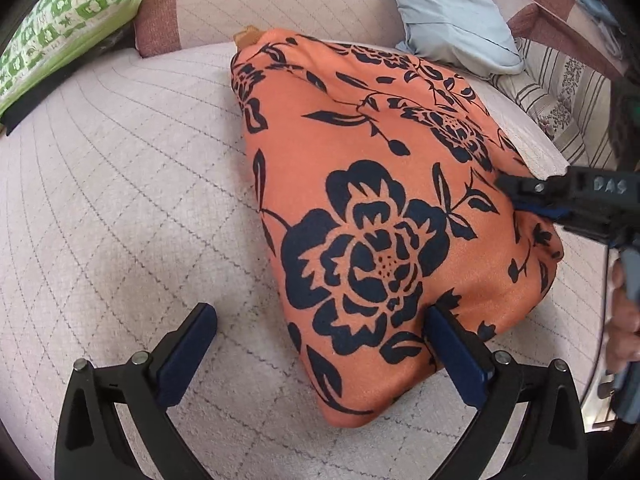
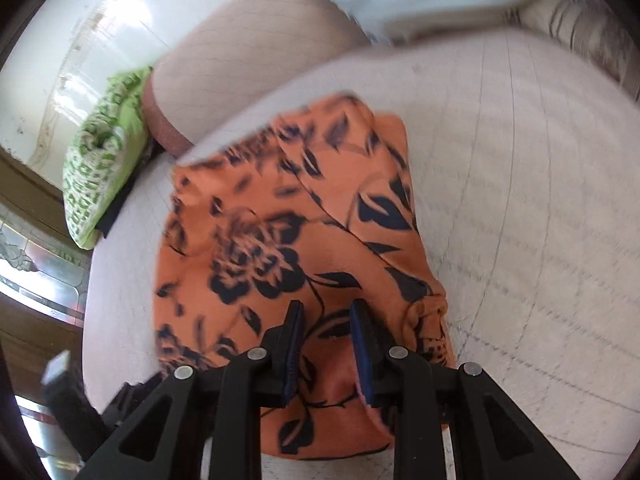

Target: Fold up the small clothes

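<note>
An orange garment with a dark navy flower print (image 1: 372, 216) lies folded on a pale quilted sofa seat (image 1: 120, 208). My left gripper (image 1: 320, 320) is open, its jaws wide apart over the garment's near left edge; its right finger (image 1: 456, 352) touches the cloth. My right gripper (image 1: 516, 196) enters from the right at the garment's right edge. In the blurred right wrist view the garment (image 2: 280, 220) fills the middle and the right gripper (image 2: 326, 320) has its jaws partly closed, with cloth between them.
A green patterned cushion (image 1: 64, 28) lies at the far left. A light blue pillow (image 1: 444, 12) and a striped cushion (image 1: 560, 92) lie at the back right. The sofa backrest (image 1: 280, 4) rises behind the garment. A window (image 2: 40, 272) shows at the left.
</note>
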`<state>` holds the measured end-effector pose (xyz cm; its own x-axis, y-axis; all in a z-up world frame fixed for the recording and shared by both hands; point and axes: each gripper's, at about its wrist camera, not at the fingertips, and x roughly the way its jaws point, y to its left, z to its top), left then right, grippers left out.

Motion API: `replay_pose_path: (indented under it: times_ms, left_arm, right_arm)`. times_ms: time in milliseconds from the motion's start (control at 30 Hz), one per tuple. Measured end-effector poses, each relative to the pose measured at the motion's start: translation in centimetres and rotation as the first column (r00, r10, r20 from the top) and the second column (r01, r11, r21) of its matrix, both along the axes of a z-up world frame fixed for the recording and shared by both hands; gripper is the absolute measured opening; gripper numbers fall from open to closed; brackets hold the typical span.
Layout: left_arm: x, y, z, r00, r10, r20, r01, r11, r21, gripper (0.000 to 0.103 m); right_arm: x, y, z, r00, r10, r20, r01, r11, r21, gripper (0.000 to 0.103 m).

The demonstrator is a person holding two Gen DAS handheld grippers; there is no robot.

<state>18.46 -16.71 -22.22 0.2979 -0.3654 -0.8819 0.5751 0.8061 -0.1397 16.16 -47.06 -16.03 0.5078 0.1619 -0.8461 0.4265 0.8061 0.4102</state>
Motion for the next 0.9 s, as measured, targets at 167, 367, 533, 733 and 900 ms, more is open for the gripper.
replay_pose_path:
  times_ms: [167,367,533,733,900]
  left_arm:
    - [0.4,-1.0,0.1,1.000,0.026,-0.013,-0.025,0.999,0.029,0.103]
    - [-0.7,-2.3,0.2,0.997,0.083,-0.011,-0.082,0.995,0.048,0.103]
    - [-2.3,-2.7,0.1,0.987,0.160,-0.012,-0.159,0.985,0.067,0.103]
    - [-1.7,-2.2,0.9,0.976,0.189,-0.109,-0.183,0.981,0.064,0.103]
    - [-1.5,-1.2,3.5,0.965,0.259,0.048,-0.260,0.965,0.021,0.103]
  right_arm:
    - [0.5,-0.7,-0.4,1.000,-0.020,-0.017,0.021,0.999,0.046,0.027]
    - [0.3,-1.0,-0.7,0.999,-0.039,0.010,0.038,0.997,0.072,0.027]
    - [-0.3,-0.3,-0.7,0.999,-0.033,0.034,0.032,0.999,0.028,0.027]
    - [-3.9,0.1,-1.5,0.998,-0.031,0.055,0.025,0.993,0.116,0.026]
    - [-6.5,0.5,-1.1,0.997,-0.005,0.071,-0.006,0.988,0.157,0.025]
